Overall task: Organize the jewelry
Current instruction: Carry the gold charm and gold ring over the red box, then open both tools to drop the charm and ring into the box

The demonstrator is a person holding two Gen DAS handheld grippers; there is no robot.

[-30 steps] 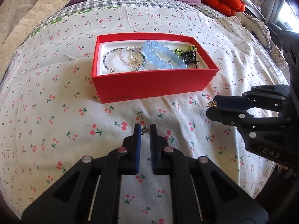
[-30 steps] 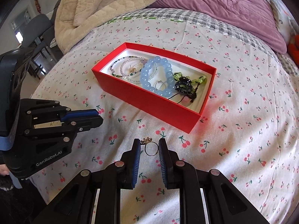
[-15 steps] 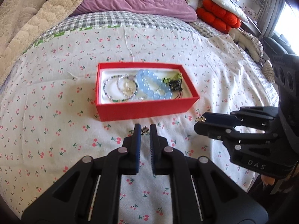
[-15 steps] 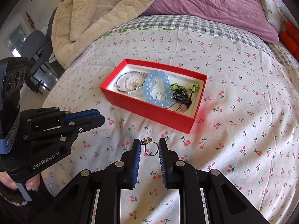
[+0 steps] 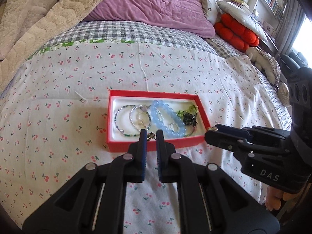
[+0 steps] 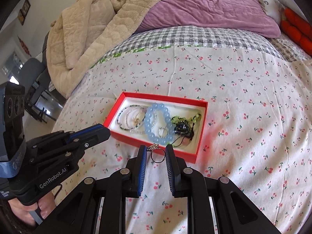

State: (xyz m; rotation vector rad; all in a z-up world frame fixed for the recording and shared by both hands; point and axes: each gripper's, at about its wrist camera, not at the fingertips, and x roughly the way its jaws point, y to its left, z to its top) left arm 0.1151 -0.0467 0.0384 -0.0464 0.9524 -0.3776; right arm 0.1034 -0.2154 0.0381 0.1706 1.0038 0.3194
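A red jewelry box (image 5: 156, 146) (image 6: 191, 154) lies on the cherry-print bedspread and holds thin bead bracelets (image 5: 126, 120), a blue bead bracelet (image 5: 165, 117) (image 6: 154, 120), a small ring (image 6: 161, 131) and a green and black piece (image 5: 188, 117). My left gripper (image 5: 149, 135) is shut on a small gold piece of jewelry (image 5: 151, 136), held above the box's near wall. My right gripper (image 6: 155, 152) is shut on a ring with a jewelled top (image 6: 156, 153), just short of the box; it also shows in the left wrist view (image 5: 211, 129).
The cherry-print bedspread (image 5: 58, 117) covers the bed. A beige blanket (image 6: 87, 29) and a purple pillow (image 5: 156, 5) lie at the back. Red cushions (image 5: 236, 32) sit at the far right. The bed edge and a chair (image 6: 33, 78) are at the left.
Both grippers have risen and pulled back from the bed, each keeping its piece; the box now looks smaller and farther below.
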